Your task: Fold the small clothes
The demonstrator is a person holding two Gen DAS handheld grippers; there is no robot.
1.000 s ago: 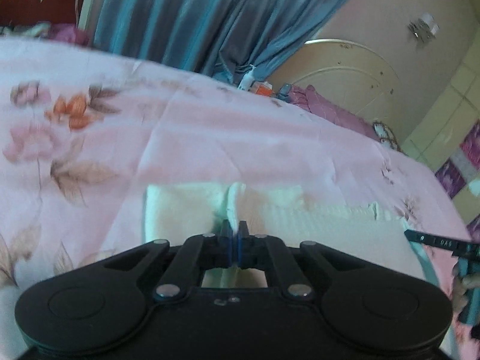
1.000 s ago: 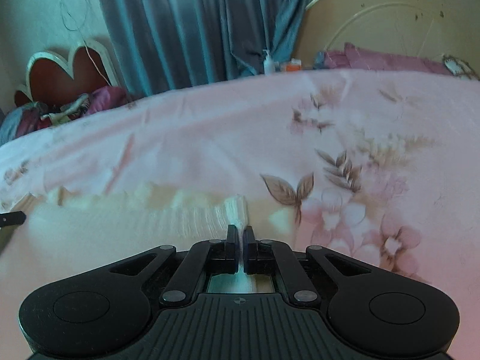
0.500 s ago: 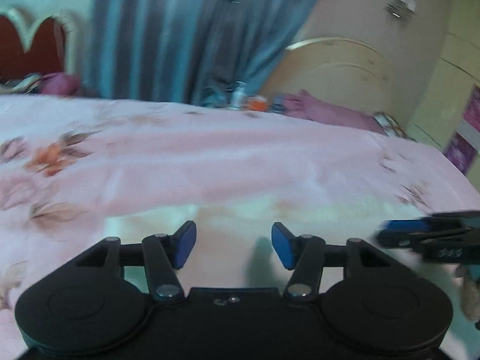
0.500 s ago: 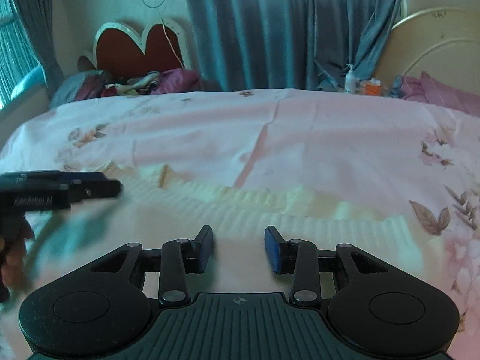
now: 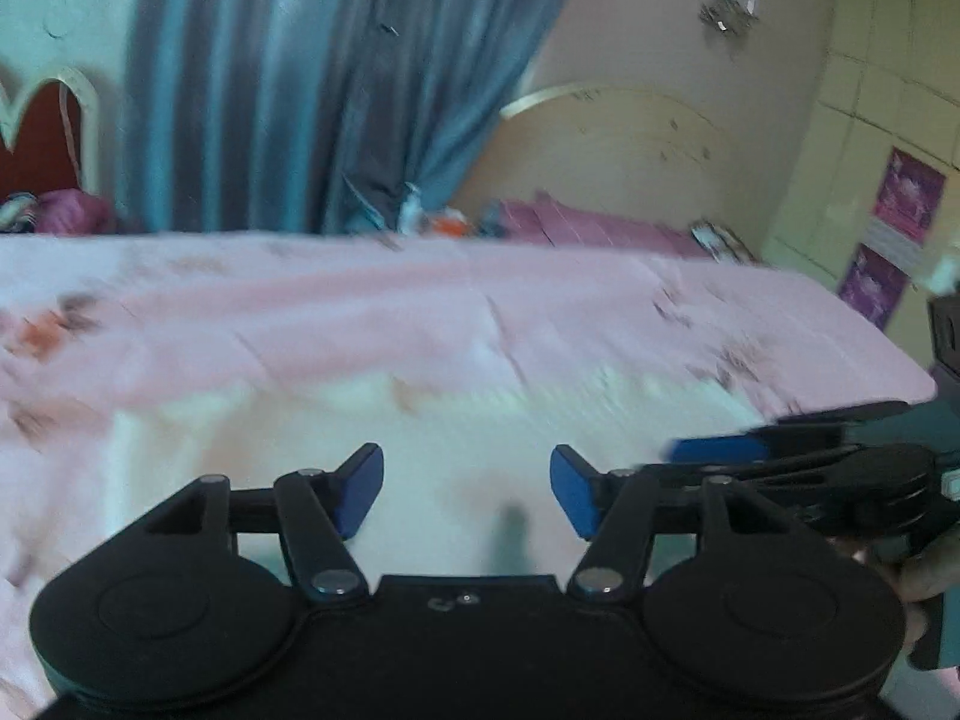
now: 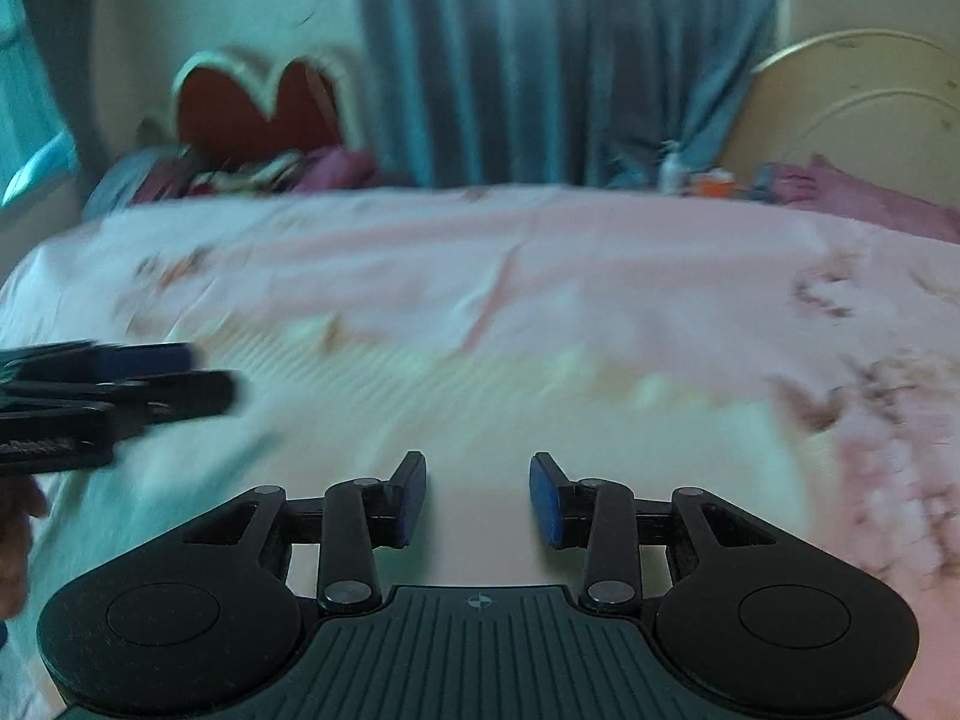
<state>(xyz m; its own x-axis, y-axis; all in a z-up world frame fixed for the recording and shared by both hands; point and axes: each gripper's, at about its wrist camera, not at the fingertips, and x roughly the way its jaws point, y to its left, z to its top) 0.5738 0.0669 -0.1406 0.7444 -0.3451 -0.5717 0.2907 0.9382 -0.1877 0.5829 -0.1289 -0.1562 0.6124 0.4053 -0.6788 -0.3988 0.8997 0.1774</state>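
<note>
A pale cream ribbed garment (image 5: pixel 456 420) lies flat on the pink floral bedsheet (image 5: pixel 360 312); it also shows in the right wrist view (image 6: pixel 480 414). My left gripper (image 5: pixel 465 492) is open and empty above the garment's near edge. My right gripper (image 6: pixel 477 498) is open and empty above the garment too. The right gripper shows at the right of the left wrist view (image 5: pixel 780 456), and the left gripper shows at the left of the right wrist view (image 6: pixel 120 384). Both views are motion-blurred.
Blue curtains (image 5: pixel 312 78) hang behind the bed. A cream headboard (image 5: pixel 624 144) with purple pillows (image 5: pixel 588 228) stands at the back right, with small bottles (image 5: pixel 414 210) beside it. A red heart-shaped headboard (image 6: pixel 258 108) and piled clothes (image 6: pixel 252 171) are at the back left.
Both grippers were shut on the garment's edge a second ago; they have let go, opened and pulled back. The garment now lies flat.
</note>
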